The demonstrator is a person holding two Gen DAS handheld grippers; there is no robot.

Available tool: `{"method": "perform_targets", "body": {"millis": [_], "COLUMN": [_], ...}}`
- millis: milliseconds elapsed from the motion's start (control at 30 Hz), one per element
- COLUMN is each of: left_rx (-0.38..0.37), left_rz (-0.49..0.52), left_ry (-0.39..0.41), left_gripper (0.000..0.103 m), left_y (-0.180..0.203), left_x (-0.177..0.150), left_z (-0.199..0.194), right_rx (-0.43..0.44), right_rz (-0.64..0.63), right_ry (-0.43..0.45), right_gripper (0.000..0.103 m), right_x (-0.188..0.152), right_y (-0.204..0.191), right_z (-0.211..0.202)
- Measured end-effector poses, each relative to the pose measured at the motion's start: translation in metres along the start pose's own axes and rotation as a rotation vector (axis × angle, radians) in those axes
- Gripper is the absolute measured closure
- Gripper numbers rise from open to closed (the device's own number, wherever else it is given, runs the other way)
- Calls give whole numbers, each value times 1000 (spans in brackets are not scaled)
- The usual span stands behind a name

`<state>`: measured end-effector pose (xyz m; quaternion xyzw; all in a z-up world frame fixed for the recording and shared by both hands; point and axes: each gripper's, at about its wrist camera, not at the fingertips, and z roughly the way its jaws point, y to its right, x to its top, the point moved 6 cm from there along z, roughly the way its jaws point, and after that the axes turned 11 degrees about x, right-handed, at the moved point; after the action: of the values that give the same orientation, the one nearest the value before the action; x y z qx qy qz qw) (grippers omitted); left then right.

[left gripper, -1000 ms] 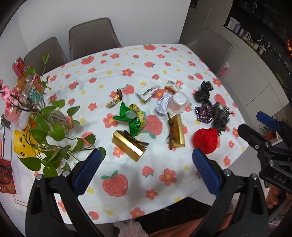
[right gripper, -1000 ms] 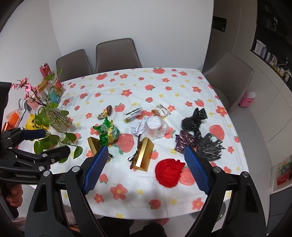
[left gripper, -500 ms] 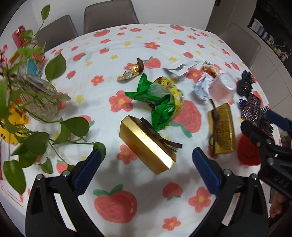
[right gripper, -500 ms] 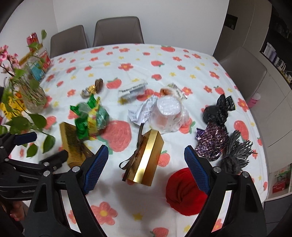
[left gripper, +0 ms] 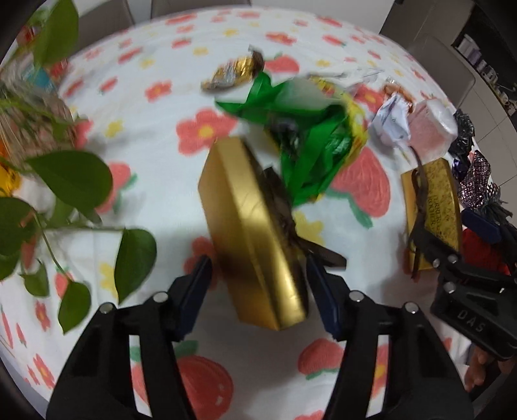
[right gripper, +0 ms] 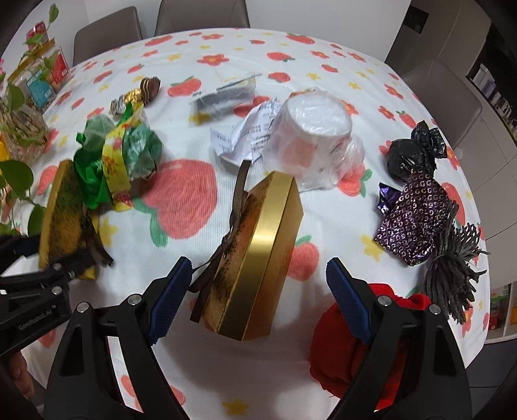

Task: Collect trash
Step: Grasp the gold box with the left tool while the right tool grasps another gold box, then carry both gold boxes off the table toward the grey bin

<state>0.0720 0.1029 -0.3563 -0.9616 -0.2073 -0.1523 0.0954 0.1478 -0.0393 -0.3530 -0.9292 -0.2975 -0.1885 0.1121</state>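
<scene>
A gold gift box with a brown ribbon lies on the flowered tablecloth. My left gripper straddles its near end. The jaws are closing, with the box between the blue pads and a thin gap showing. A second gold box with a ribbon lies between the fingers of my right gripper, which stands wide open and clear of it. A crumpled green wrapper lies against the first box. Behind are a foil candy wrapper, a crumpled receipt and an upturned plastic cup.
Leaves of a potted plant hang close to the left gripper's left side. A red cloth, a purple patterned wrapper, a grey tassel and a black bag lie to the right. Grey chairs stand behind the table.
Both grippers have come down to the table, each over a gold box. The left jaws have narrowed around their box. The right jaws stay wide.
</scene>
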Motion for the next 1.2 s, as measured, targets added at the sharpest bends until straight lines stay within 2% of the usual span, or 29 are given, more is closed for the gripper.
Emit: {"method": "perform_targets", "body": {"millis": [33,200,400,633,900,1200], "left_rx": [20,48,23,26,4,-45], "left_rz": [27,62,80,89,134,245], "left_ry": [11,27,32,76,135,174], "left_gripper": [44,45,49,53,56,58], "left_y": [4,10,8,-2,-4,14], "left_x": [-1,-4,-4,6,9,9], "left_z": [0,-2,-3,-21,-56,-85], "right_rx": [-7,-40,0,40,84,88], "right_rz": [-17,-101,-103,-68,-12,135], "right_ry": [-7,-39,-33,4,92,173], "right_gripper": [23,53,62,63,63,63], "right_x": [-2,-6,-3,3,6,-12], "right_y": [-2,-16,-23,-22,-22,-1], "right_z": [2,11,6,-17,-66,-114]}}
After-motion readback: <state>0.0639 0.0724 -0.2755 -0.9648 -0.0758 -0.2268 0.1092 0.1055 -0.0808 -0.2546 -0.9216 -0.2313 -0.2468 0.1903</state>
